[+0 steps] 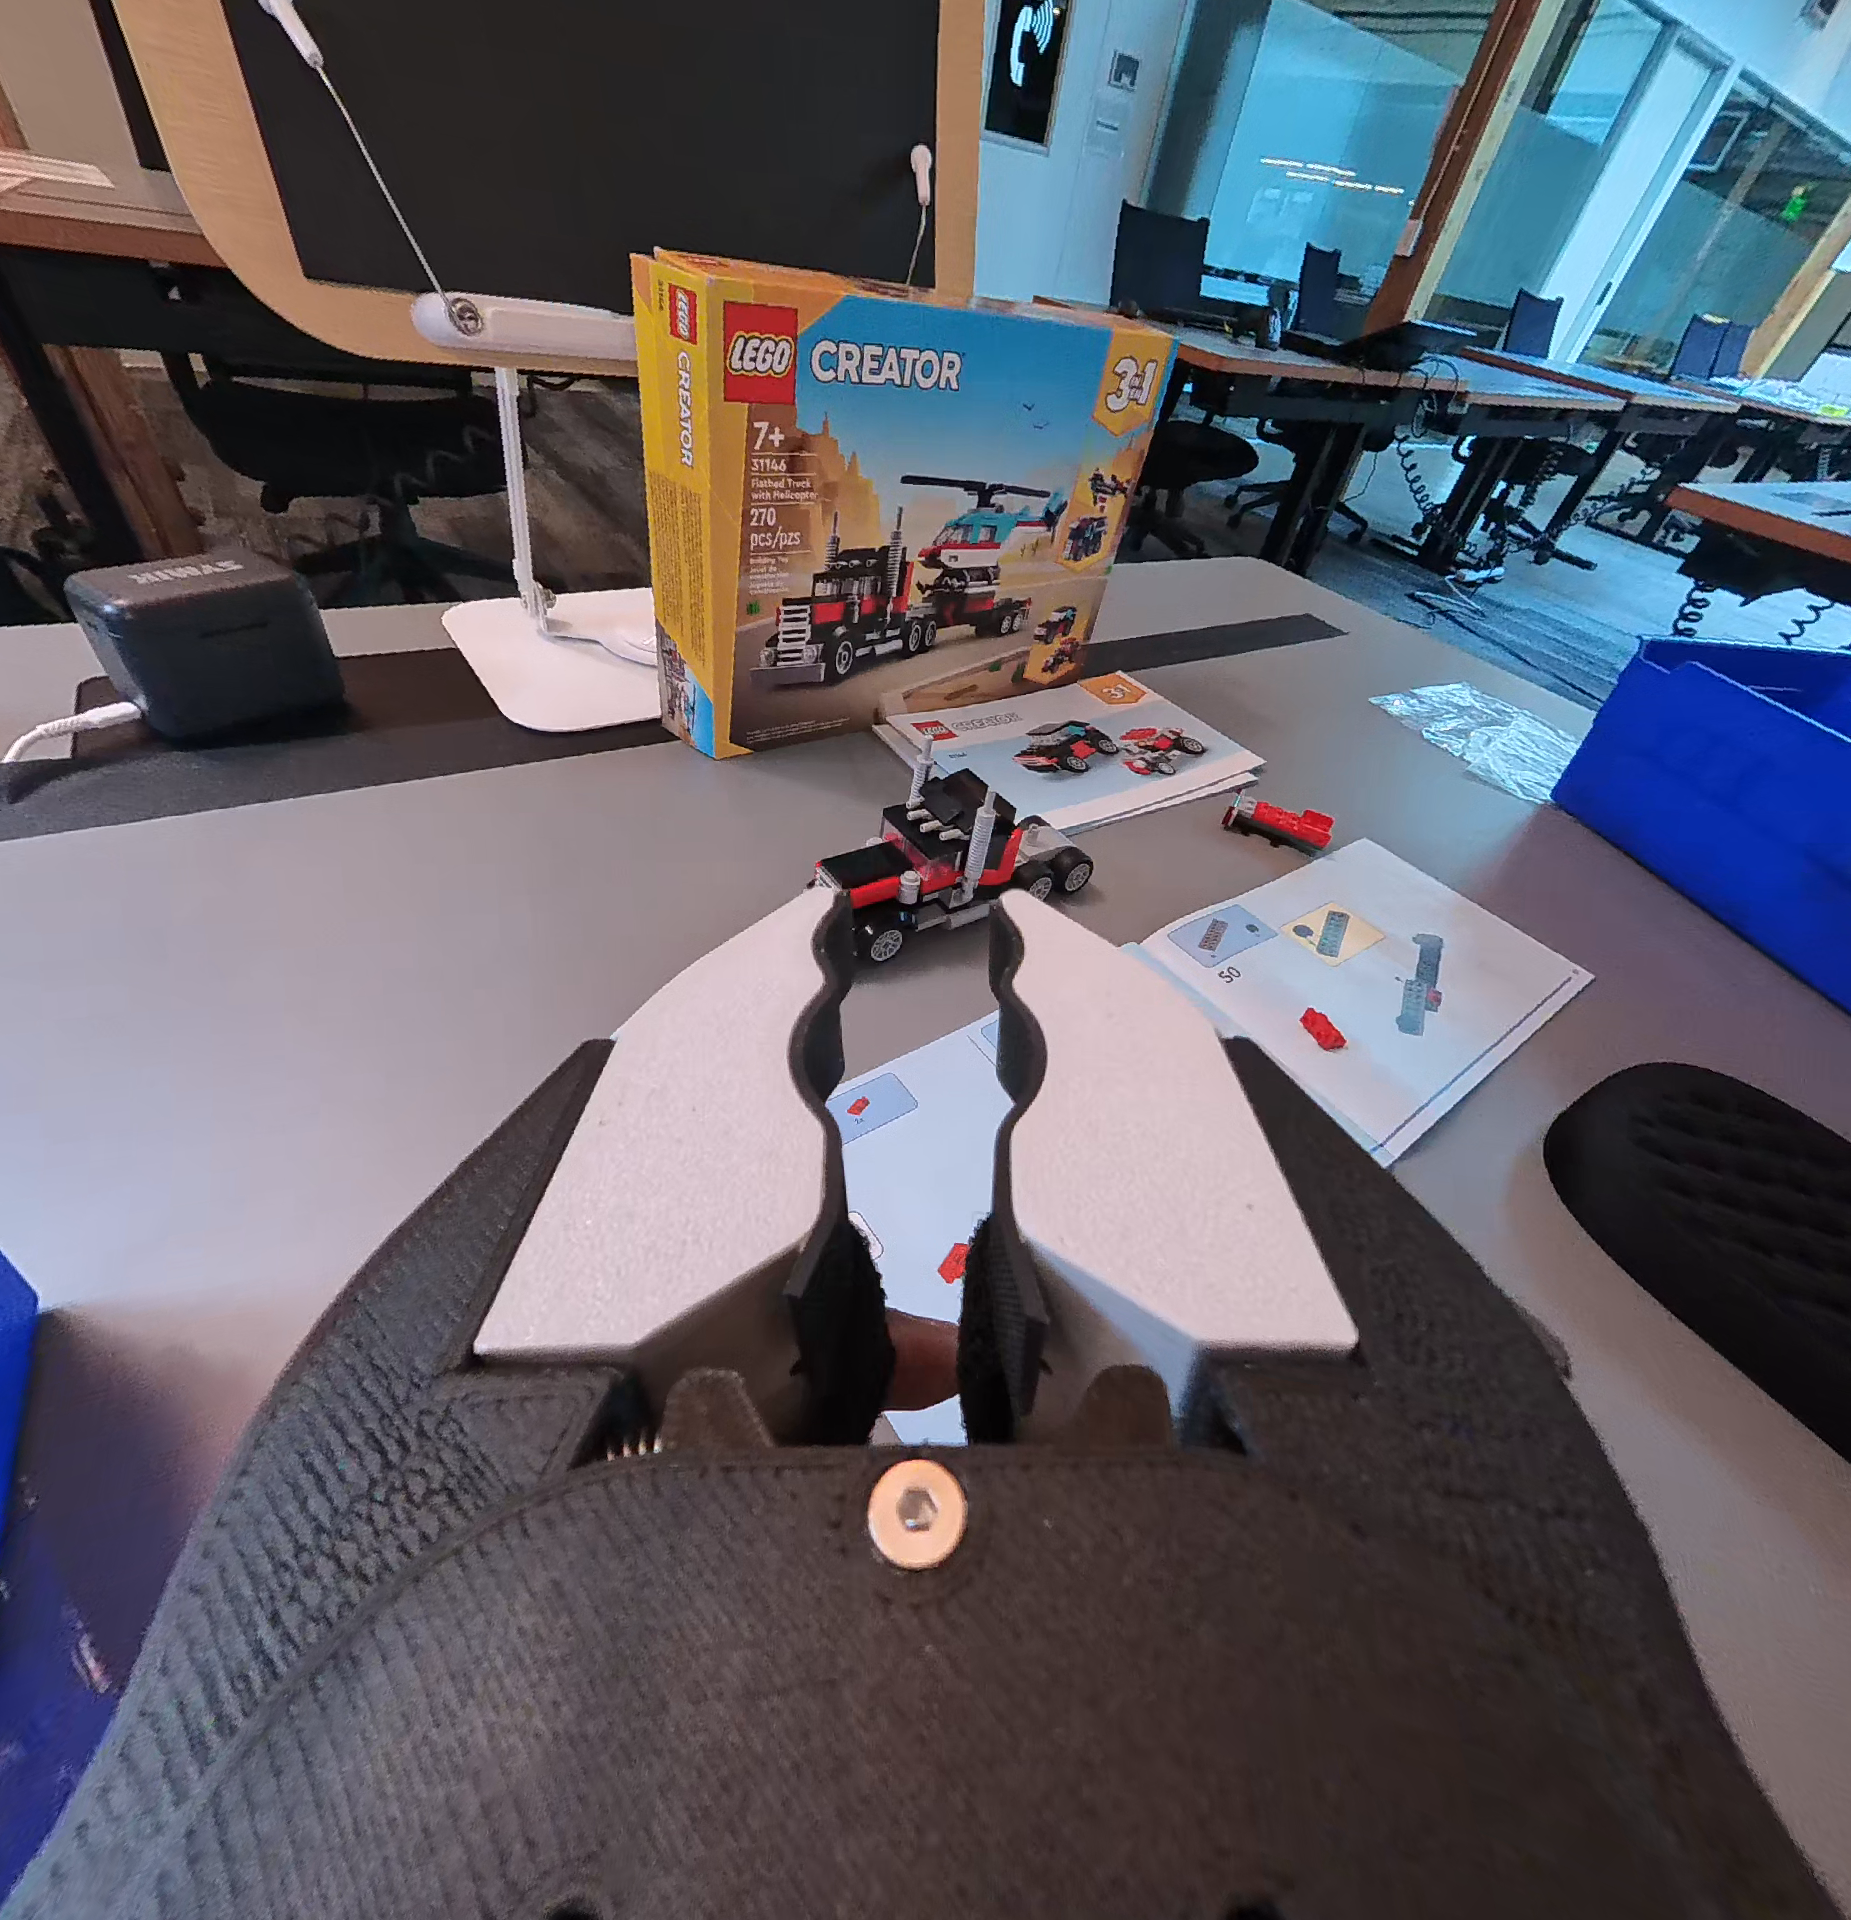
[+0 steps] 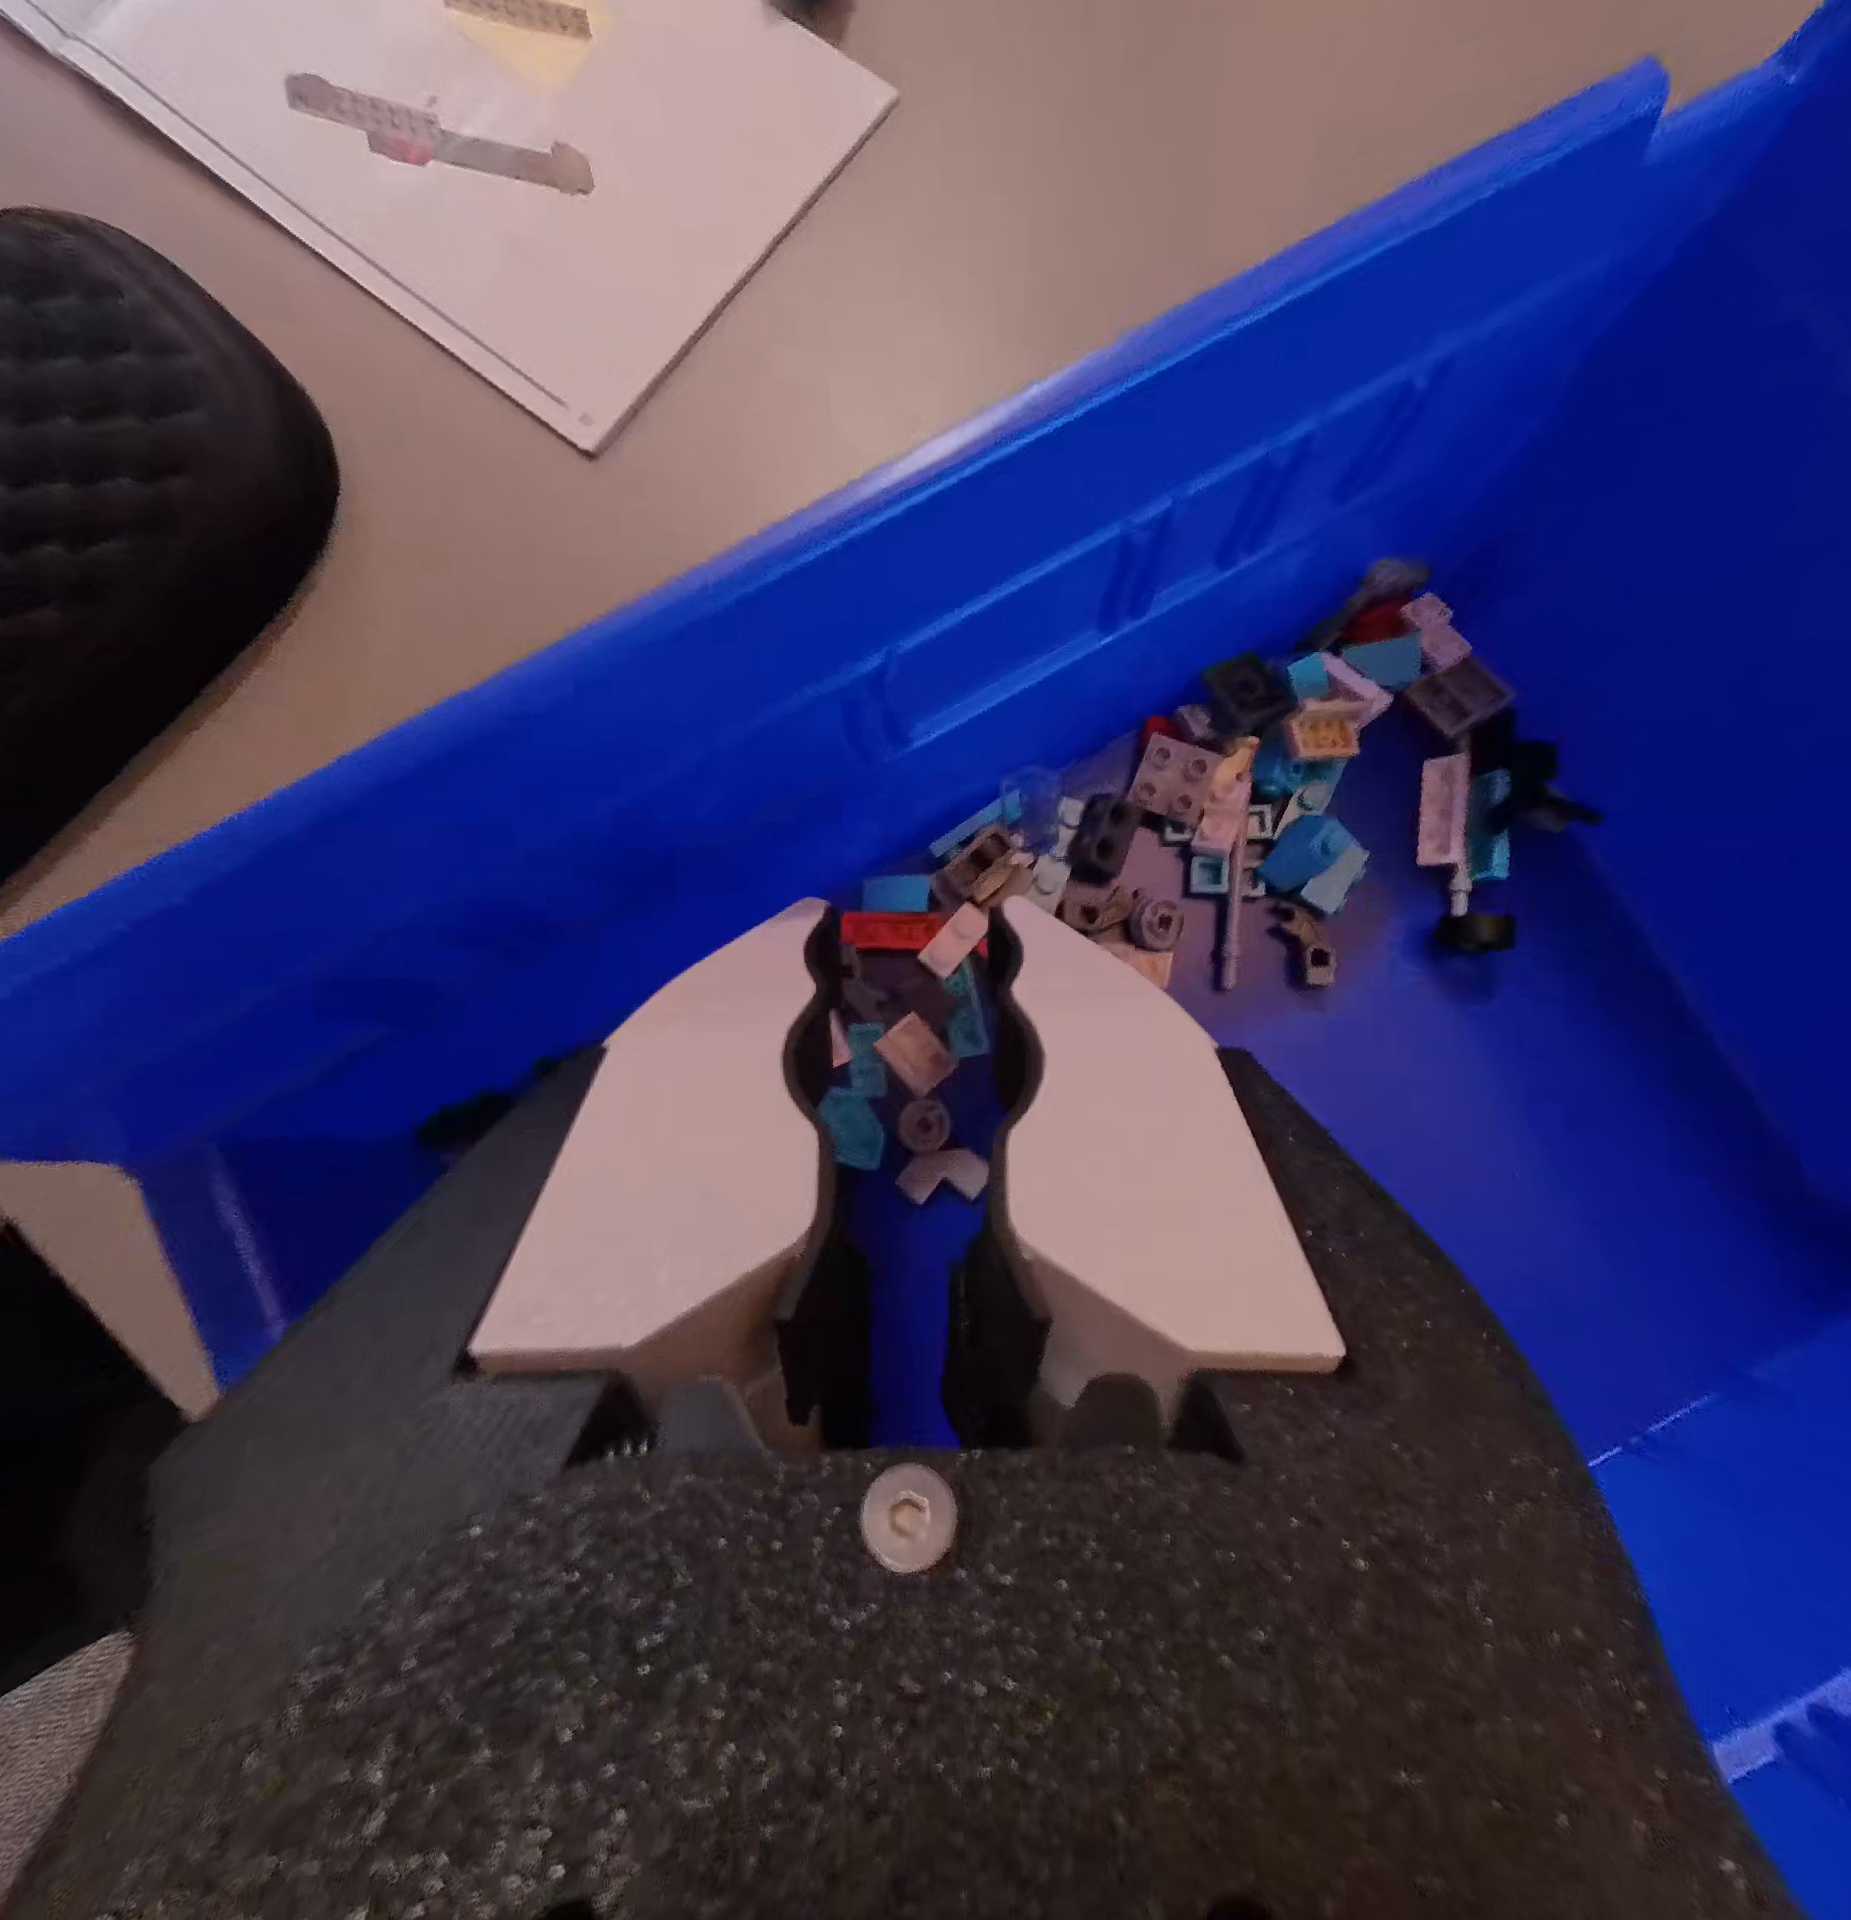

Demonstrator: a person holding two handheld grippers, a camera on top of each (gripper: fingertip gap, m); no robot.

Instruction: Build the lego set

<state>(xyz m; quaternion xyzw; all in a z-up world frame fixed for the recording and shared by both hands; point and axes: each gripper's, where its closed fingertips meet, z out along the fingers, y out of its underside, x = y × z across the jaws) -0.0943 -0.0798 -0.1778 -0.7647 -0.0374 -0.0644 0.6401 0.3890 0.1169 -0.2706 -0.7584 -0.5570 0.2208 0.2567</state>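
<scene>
Many loose bricks (image 2: 1264, 790) are searched in the blue bin (image 2: 692, 748) by the empty, parted right gripper (image 2: 916, 914); one must be pinched next.

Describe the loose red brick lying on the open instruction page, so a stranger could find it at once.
Start at the upright set box; the truck model stands before it. Right of the truck lies the open instruction page. The red brick is the only real piece on that page.

Truck (image 1: 952, 873) sitting mid-bench (image 1: 381, 935); box (image 1: 890, 499) standing behind it toward far edge; open booklet (image 1: 1357, 987) lying right; bin (image 2: 900, 644) holding loose pieces (image 2: 1264, 790) at right edge.
</scene>
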